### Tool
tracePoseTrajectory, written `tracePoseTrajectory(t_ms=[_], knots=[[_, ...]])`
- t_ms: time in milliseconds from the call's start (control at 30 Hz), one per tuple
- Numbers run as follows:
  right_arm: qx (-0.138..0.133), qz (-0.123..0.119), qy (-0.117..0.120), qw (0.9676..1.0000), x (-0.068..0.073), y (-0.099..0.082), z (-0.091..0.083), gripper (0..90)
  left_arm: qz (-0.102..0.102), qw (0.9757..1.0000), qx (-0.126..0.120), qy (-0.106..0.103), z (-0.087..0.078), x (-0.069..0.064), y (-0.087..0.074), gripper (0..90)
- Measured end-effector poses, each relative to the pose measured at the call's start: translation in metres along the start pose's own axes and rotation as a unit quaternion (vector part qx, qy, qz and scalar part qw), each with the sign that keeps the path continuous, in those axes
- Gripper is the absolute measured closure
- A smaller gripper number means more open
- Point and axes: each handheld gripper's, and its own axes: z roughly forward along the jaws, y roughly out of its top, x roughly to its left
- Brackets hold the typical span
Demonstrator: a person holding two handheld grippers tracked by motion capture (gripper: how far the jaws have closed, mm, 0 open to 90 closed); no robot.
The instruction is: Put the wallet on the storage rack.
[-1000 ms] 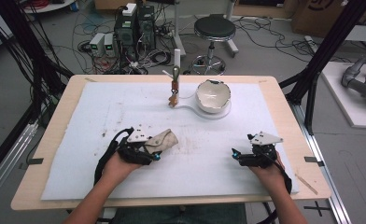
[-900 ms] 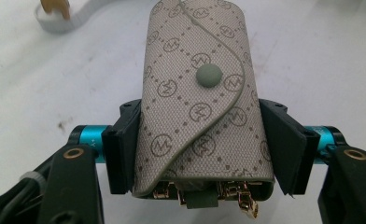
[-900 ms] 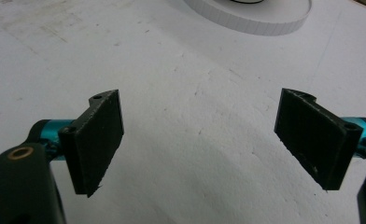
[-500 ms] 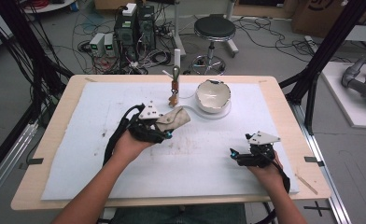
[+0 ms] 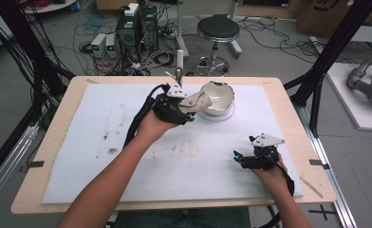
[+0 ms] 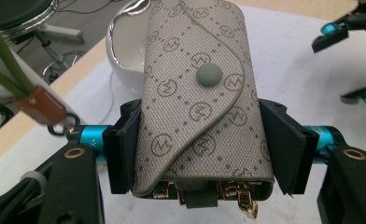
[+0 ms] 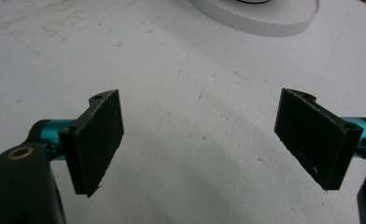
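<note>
While left tool (image 6: 197, 154) pinches woven monogrammed pouch (image 6: 197, 93), right tool (image 7: 202, 140) spread.

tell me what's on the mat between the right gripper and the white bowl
Nothing. In the high view, the stretch of white mat between the right gripper and the white bowl is bare, apart from faint smudges. The right gripper view shows the same bare mat ahead of its open jaws.

The person's left arm reaches forward across the table, its black two-jaw left gripper (image 5: 190, 110) clamped on a beige monogrammed fabric key pouch (image 6: 197, 100). The black right gripper (image 5: 238, 157) rests near the table's front, jaws spread wide.
</note>
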Motion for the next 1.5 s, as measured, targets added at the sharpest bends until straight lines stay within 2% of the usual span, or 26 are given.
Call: tracePoseTrajectory(t_ms=[200,267,467,633,767,900,1267,1500], knots=[[0.001,-0.001,0.001,1.0000,0.000,0.000,0.001,15.8,-0.002,0.9999,0.011,0.008,0.020,0.008,0.020,35.6],[0.002,0.000,0.001,1.0000,0.000,0.000,0.001,15.8,-0.015,0.9999,0.007,-0.001,0.030,0.013,0.023,35.6],[0.002,0.002,0.002,1.0000,0.000,0.000,0.001,15.8,-0.008,0.9993,0.036,-0.001,0.057,0.016,0.031,35.5],[0.004,0.002,0.002,1.0000,-0.001,-0.001,0.002,15.8,-0.012,0.9983,0.056,0.002,0.074,0.018,0.034,35.5],[0.005,0.002,0.003,1.0000,-0.001,-0.001,0.002,15.8,-0.012,0.9978,0.066,0.002,0.084,0.017,0.038,35.5],[0.006,0.002,0.002,1.0000,-0.001,-0.001,0.002,15.8,-0.005,0.9963,0.086,0.002,0.096,0.014,0.040,35.4],[0.005,0.003,0.003,1.0000,-0.002,-0.002,0.004,15.8,-0.003,0.9944,0.106,0.009,0.117,0.017,0.046,35.3],[0.007,0.002,0.003,1.0000,-0.002,-0.002,0.004,15.8,0.000,0.9929,0.119,0.006,0.131,0.018,0.050,35.1]])
